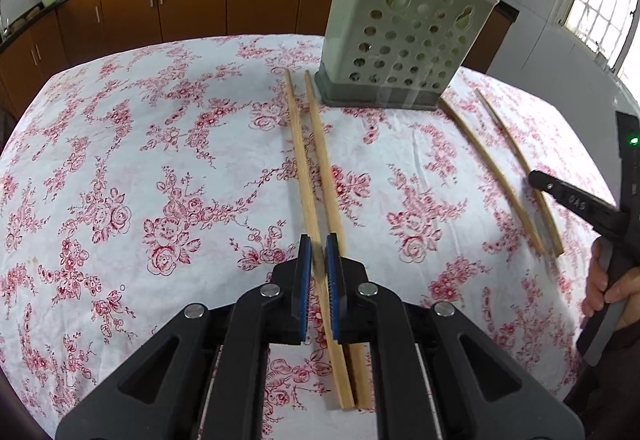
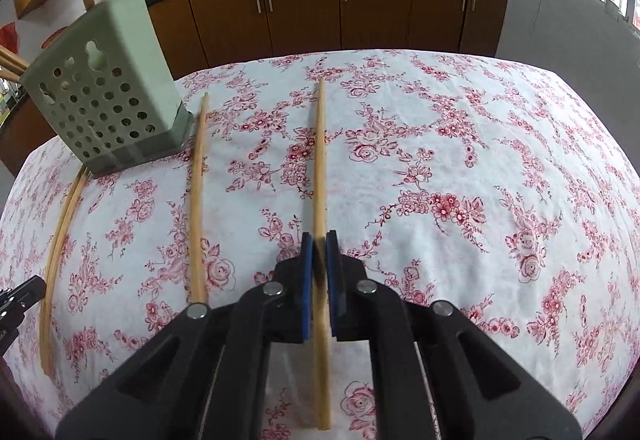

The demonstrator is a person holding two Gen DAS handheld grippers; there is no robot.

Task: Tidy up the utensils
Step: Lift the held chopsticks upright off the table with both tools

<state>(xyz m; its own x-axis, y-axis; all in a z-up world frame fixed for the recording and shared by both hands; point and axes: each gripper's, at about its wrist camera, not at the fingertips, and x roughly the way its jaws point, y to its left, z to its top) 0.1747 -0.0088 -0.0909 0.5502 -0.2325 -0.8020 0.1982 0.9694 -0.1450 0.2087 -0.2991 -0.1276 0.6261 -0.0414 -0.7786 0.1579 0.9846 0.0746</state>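
Lengthwise between right gripper (image 2: 319, 240) jaws, chopstick (image 2: 319, 159) tip-away.

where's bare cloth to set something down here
Free: the floral tablecloth left of the left pair of wooden chopsticks, and the wide stretch right of the chopstick between the right gripper jaws. Crowded: around the pale green perforated utensil holder, flanked by chopsticks on both sides.
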